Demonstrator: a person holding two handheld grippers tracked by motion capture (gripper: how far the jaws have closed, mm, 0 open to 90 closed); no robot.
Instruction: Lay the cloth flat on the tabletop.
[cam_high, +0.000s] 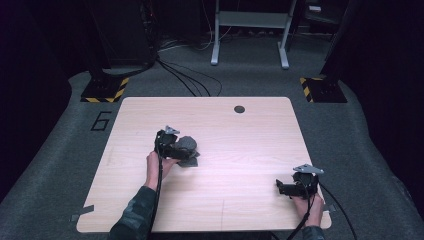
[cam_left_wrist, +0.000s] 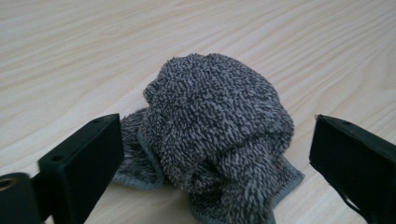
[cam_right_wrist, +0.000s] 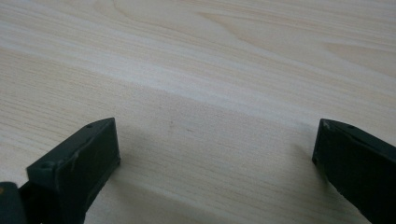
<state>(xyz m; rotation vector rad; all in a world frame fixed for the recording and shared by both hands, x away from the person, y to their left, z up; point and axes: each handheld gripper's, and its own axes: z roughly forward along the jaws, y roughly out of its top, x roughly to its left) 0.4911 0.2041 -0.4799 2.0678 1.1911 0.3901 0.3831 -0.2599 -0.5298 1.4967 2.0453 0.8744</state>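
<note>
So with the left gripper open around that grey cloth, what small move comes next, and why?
Probably closing the left gripper on the bunched grey terry cloth. Its jaws stand wide open on either side of the cloth, which sits heaped between them on the wooden table. The right gripper is open over bare wood, far from the cloth, so it seems idle.

Overhead light brightens the pale wooden table (cam_high: 240, 150) while surroundings fall into near darkness. Soft, slightly grainy pictures; black jaws at the edges look blurred, casting faint shadows.

left gripper (cam_left_wrist: 212, 154) — jaws spread wide | right gripper (cam_right_wrist: 217, 154) — jaws spread wide, held low
</note>
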